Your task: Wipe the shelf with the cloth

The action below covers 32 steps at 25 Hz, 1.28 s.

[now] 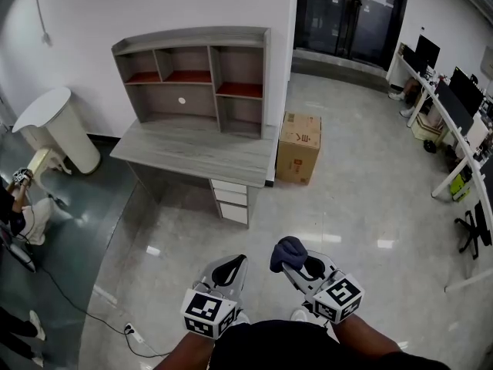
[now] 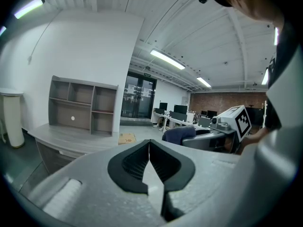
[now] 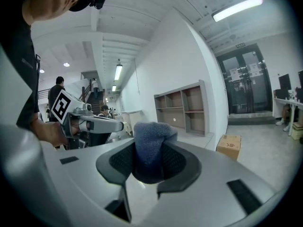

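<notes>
- Dark blue cloth (image 3: 150,143) sits bunched between the two jaws of the right gripper (image 3: 147,161). The jaws press in on it from both sides, a little apart because of its bulk. Its rounded top stands up above them.
- From the head view, the cloth shows as a dark lump at the tip of the right gripper, low in the picture and over the shiny floor (image 1: 362,199).
- The left gripper (image 2: 149,150) has its jaws brought together. The tips touch and nothing is held between them. Only a thin wedge of gap shows lower down between the ribbed black pads (image 2: 130,162).
- The two grippers are held side by side, close to the person's body. The left one is just beside the right and not touching the cloth.
- The grey shelf (image 1: 202,75) stands on a grey desk (image 1: 192,151) against the white wall (image 1: 154,6). It is well apart from both grippers and the cloth.
- Some of its compartments have reddish-brown boards.
- A cardboard box (image 1: 299,146) sits on the floor just to the right of the desk, and a white bin (image 1: 55,126) stands to its left.
</notes>
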### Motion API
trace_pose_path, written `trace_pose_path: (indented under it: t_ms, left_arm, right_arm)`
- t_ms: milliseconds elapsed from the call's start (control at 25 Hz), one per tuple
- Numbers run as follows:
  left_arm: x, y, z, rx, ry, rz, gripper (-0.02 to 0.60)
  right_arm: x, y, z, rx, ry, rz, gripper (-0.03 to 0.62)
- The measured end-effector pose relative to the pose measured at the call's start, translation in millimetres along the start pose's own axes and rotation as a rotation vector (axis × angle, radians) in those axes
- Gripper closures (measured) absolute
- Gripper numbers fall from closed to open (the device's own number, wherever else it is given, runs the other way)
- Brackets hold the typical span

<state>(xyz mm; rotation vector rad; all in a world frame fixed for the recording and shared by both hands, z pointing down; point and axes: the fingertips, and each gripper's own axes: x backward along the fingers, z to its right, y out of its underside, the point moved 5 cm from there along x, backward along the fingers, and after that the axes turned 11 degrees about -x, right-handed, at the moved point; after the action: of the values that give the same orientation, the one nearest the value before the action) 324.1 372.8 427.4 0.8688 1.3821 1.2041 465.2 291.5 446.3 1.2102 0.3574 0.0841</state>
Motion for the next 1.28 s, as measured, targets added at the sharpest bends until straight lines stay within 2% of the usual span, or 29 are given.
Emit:
trace_pose_path:
  t_ms: [320,600,840,1280]
  left_arm:
    - [32.3,17.1,-48.5,-0.006,0.014,-0.006,0.571]
    - [64.1,39.1,-94.1,0.035,-0.033,-0.022,0.571]
    - [73.0,52.7,-114.1,0.073,-0.061,-0.041,0.571]
    - [56.8,56.2,-154.8,0.066,-0.083,-0.056,0.571]
  right_arm:
    - [-47.6,6.7,-45.8,0.000,-0.013,-0.013,0.457]
    - [-80.6,9.0,-73.4,-0.011,-0.012,-0.025,0.457]
    - [-105.2,11.9,-76.9,-0.035,-0.022,-0.051,0.457]
    - [-162.3,3.1,-56.4,-0.068,-0.053,-0.053,0.457]
